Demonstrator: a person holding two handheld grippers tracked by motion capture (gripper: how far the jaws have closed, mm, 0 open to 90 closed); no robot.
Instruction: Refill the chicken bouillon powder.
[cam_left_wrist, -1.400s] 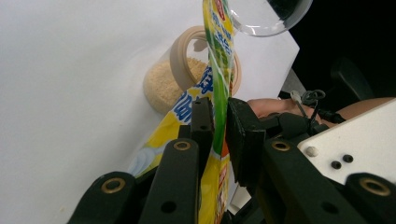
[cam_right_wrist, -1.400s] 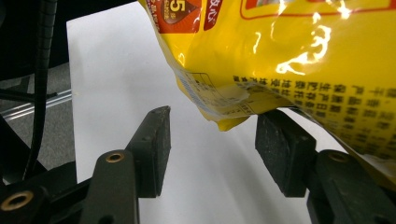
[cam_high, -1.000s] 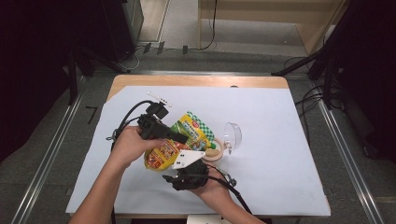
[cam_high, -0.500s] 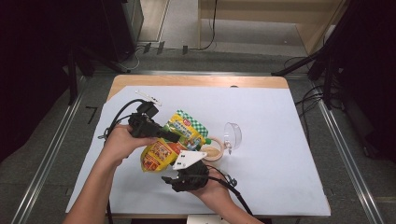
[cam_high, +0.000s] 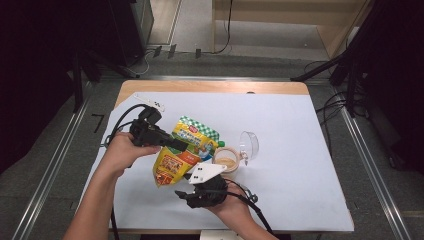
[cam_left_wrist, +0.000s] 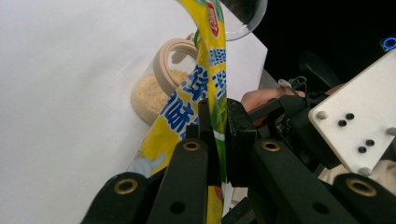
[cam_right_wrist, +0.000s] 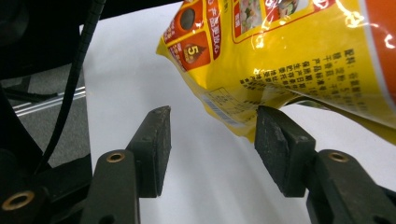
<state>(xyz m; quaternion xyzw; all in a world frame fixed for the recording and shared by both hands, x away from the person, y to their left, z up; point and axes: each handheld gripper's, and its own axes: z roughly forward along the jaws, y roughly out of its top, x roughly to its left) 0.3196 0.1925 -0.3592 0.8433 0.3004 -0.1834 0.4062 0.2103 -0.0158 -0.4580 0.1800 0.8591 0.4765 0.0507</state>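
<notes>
Lab/studio: white-covered table (cam_high: 300, 150), black curtains (cam_high: 40, 60), floor rails (cam_high: 45, 175), cables (cam_high: 330, 107)

1. A white sheet (cam_high: 290, 150) is covering most of the wooden table (cam_high: 210, 86), leaving a strip of wood showing at the far edge.
2. A small white label (cam_high: 148, 101) is lying near the sheet's far left corner.
3. Black cables (cam_high: 330, 105) are trailing across the grey floor (cam_high: 50, 170) to the right of the table.
4. Metal rails (cam_high: 47, 172) are running along both sides of the table.
</notes>
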